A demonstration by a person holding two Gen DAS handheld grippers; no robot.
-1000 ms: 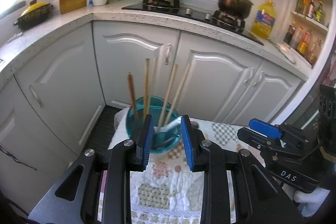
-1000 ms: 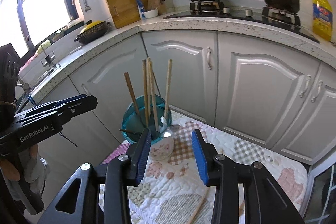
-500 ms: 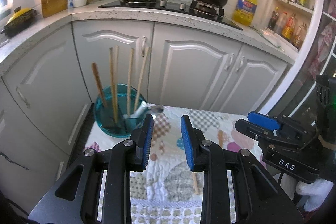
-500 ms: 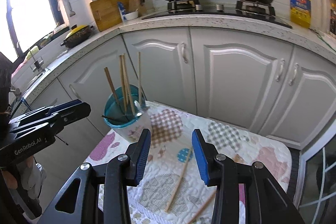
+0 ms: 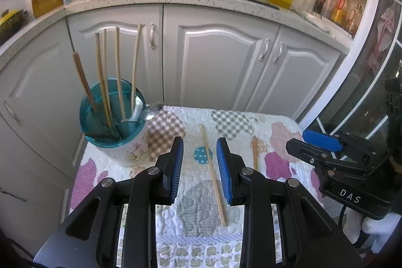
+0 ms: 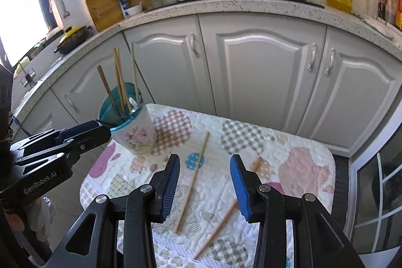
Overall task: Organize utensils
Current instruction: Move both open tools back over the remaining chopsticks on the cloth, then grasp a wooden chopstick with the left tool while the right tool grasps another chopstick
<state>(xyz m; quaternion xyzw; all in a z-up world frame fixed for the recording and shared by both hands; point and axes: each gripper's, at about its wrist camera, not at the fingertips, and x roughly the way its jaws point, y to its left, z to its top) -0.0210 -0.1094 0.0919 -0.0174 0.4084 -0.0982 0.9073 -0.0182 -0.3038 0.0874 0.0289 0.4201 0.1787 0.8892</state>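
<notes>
Both grippers have drawn back from the cup since a second ago, so more of the quilted table cover [image 6: 301,167] now shows. On that table the floral cup with the teal rim [image 5: 125,140] stands at the far left corner, upright, holding several chopsticks [image 5: 118,77] and a metal spoon [image 5: 148,112]. Two loose chopsticks lie on the cover — a pale one [image 5: 212,172] in line with the left gripper's gap, and a browner one [image 6: 218,227] to the right of it. The left gripper [image 5: 200,166] hovers with a narrow gap, empty. The right gripper [image 6: 204,183] hovers opened wider, empty.
</notes>
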